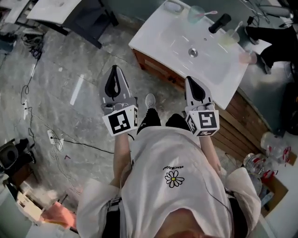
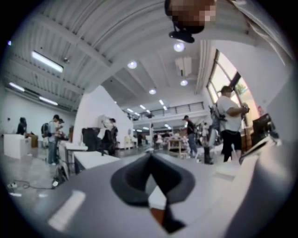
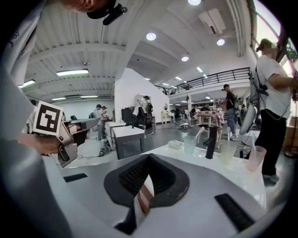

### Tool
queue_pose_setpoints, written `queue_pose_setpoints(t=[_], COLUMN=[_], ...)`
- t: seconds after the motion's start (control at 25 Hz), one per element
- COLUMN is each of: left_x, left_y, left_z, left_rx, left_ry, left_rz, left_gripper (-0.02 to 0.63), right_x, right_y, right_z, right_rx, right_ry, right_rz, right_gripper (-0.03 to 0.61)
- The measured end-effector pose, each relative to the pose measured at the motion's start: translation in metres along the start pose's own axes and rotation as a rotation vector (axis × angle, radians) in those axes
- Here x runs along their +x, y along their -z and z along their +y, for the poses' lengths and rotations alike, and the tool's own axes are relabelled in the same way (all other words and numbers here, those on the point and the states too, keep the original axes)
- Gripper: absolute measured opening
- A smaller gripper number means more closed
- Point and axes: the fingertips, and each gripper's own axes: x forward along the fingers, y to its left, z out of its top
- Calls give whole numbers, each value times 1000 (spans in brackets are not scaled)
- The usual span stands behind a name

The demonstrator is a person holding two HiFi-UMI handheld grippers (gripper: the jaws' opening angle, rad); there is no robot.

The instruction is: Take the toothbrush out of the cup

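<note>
Both grippers are held in front of the person's chest, well short of the black faucet [image 1: 220,23] at the back of the white sink [image 1: 163,37].

Left gripper [image 1: 114,69]: jaws fully together, nothing between them; the left gripper view shows pads meeting w/ no gap. From the head view it sits over the floor, far from the faucet, off the sink's left corner.

Right gripper [image 1: 190,80]: jaws also pressed together, empty, confirmed in the right gripper view [image 3: 148,157]. Its tip is about at the sink's near edge, faucet well beyond it across the basin.

The toothbrush [image 1: 208,13] stands in the green cup [image 1: 196,14], handle leaning toward the faucet. That cup is just left of the faucet in both the head view and the right gripper view [image 3: 189,144]. Neither gripper is near it.

A yellowish cup [image 1: 229,36] stands just right of the faucet, w/ a thin pale stick in it; can't tell what it is. A pink cup [image 1: 247,57] sits further right, at the sink's edge. A soap dish [image 1: 173,6] lies left of the faucet, beyond the green cup.
</note>
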Motion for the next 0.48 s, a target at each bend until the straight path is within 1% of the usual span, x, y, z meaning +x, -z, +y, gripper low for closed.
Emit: queue_pose_setpoints(t=[0.08, 0.16, 0.28, 0.4, 0.48], left_x=[32, 51, 74, 98, 115], left_y=[8, 16, 12, -5, -16], left_z=[-9, -27, -67, -113, -140], left_rx=[-22, -48, -70, -24, 1], left_ry=[40, 93, 204, 315, 367], left_rz=[4, 16, 19, -27, -56], left_gripper=[8, 8, 8, 8, 8], right_x=[6, 4, -2, -6, -10], right_y=[-7, -4, 2, -8, -14], right_z=[-23, -43, -71, -108, -129], right_rx=[-6, -1, 16, 31, 57], right_ry=[74, 140, 216, 293, 339], right_rz=[-6, -4, 2, -33, -74], right_gripper=[-2, -1, -2, -1, -2])
